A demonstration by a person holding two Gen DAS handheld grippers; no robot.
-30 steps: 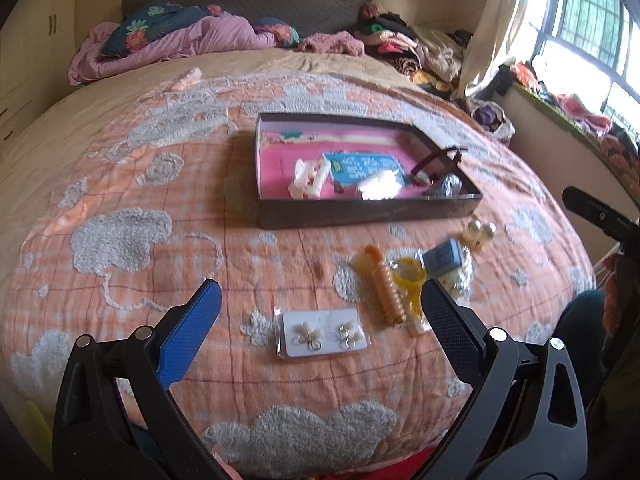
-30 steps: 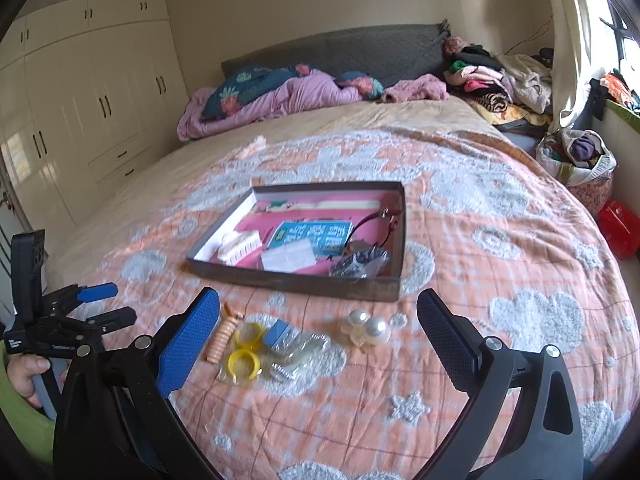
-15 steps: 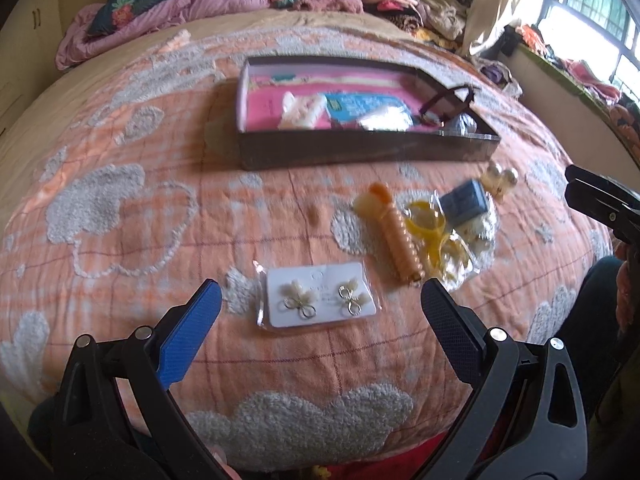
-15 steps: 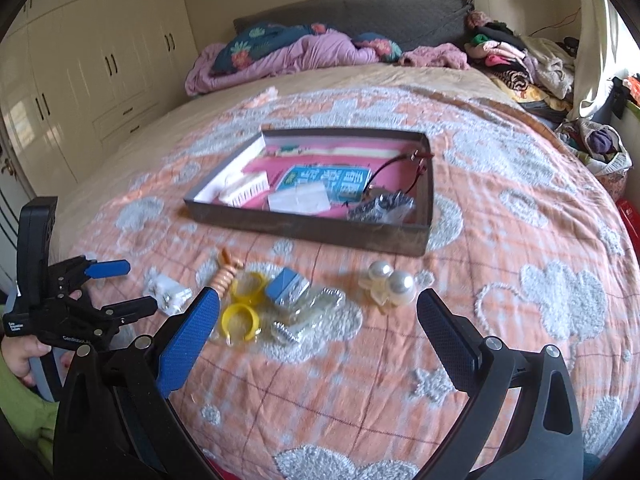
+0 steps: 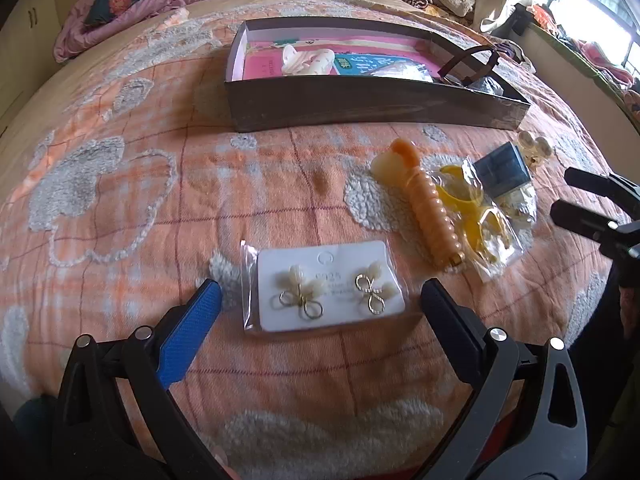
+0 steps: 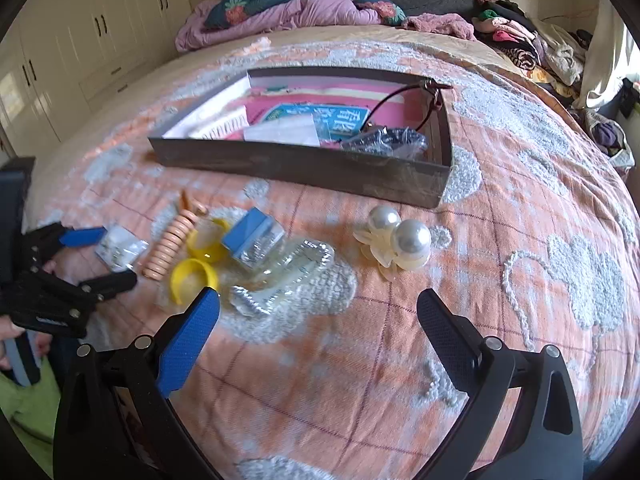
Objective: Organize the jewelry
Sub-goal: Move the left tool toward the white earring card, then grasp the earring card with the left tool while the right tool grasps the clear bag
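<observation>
The left tongs (image 5: 318, 294) are spread wide, pinching nothing, and hover low over the bed (image 5: 120, 200) in the lower middle of the left wrist view. The bagged earring card (image 5: 326, 286) lies flat on the orange quilt right between their two tips, touching neither. To the right of centre in that view lies a loose cluster: an orange coil bracelet (image 5: 430, 208), yellow rings in a clear bag (image 5: 476, 216) just beside it, and a small blue box (image 5: 502, 168) at the cluster's upper right. A pearl hair clip (image 5: 534, 148) sits just beyond the box, near the right end of the dark tray (image 5: 360, 104), which runs across the upper middle of the frame and holds a white clip, a blue card and a dark band.

The right tongs (image 6: 318, 308) are likewise spread and empty, at the bottom of the right wrist view. Above them the pearl hair clip (image 6: 400, 240) rests on the quilt right of centre, apart from both tips. A crinkled clear packet (image 6: 280, 276) lies near the blue tip at lower left of centre. The left tongs (image 6: 92, 256) show at the left edge, straddling the earring card (image 6: 120, 246).
</observation>
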